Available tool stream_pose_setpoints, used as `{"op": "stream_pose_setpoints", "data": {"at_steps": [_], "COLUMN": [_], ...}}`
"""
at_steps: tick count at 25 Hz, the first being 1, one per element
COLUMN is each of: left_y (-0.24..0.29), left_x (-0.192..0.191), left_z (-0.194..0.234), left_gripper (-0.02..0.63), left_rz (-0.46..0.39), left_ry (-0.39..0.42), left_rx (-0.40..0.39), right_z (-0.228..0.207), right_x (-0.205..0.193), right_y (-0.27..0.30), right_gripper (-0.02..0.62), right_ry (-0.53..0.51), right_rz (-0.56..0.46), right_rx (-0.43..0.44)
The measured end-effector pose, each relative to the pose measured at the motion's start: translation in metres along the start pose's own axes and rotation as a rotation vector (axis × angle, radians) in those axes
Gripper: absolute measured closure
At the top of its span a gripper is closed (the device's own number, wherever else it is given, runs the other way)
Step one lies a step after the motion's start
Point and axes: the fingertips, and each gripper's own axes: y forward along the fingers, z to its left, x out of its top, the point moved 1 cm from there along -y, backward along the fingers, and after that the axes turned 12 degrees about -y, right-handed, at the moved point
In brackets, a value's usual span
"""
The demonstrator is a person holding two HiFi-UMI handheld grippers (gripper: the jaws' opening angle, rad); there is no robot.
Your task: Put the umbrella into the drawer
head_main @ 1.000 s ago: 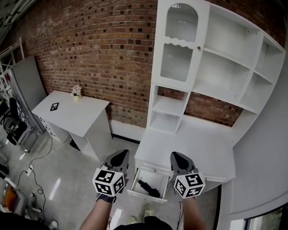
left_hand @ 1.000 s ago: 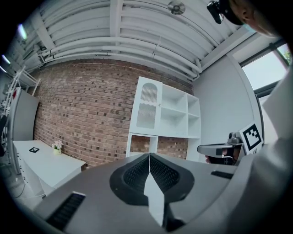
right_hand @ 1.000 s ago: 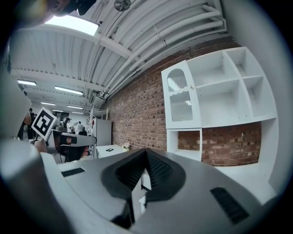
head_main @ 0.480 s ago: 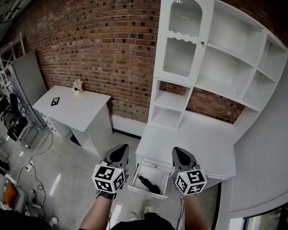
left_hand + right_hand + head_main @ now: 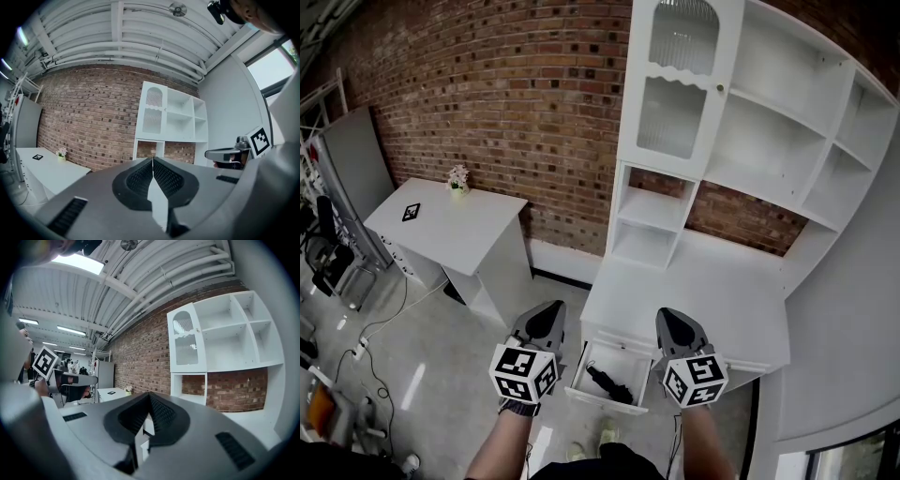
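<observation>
Now we hold both tongs level at the front of the white bench [image 5: 703,309], facing the brick wall [image 5: 506,103]. The left tongs [image 5: 549,309] are pressed fully together with nothing between them. In the left gripper view their ribbed pads [image 5: 140,177] meet in a thin seam. The right tongs [image 5: 667,315] are likewise closed tight and empty.

The umbrella [image 5: 607,383], black and folded, lies inside the open drawer [image 5: 623,366] under the bench top. It slants from the drawer's 10 o'clock corner toward its 4 o'clock corner. In the head view it sits between the two tongs and lower in the frame. That puts it at about 5 o'clock from the left tips and 7 o'clock from the right tips, well apart from both and touching neither.

Against the frame a second ago, little differs. The umbrella keeps the same slant, the drawer stands out just as far, and both tongs remain closed on either side of it. Only our view has tipped slightly. The arched door [image 5: 680,37] at 12 o'clock on the shelf unit [image 5: 769,141] is now cut off by the top edge.
</observation>
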Motion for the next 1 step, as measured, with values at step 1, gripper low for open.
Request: {"op": "stream_pose_setpoints", "data": {"at_steps": [1], "left_y": [0.0005], "left_x": [0.0003], "left_z": [0.0004], "left_gripper": [0.597], "left_rz": [0.000], "left_ry": [0.000], "left_rx": [-0.001], "right_z": [0.0001], "right_x": [0.0000], "right_y": [0.0006], "right_gripper": [0.591], "right_ry": [0.000], "right_rz": [-0.001], "right_rx": [0.000]}}
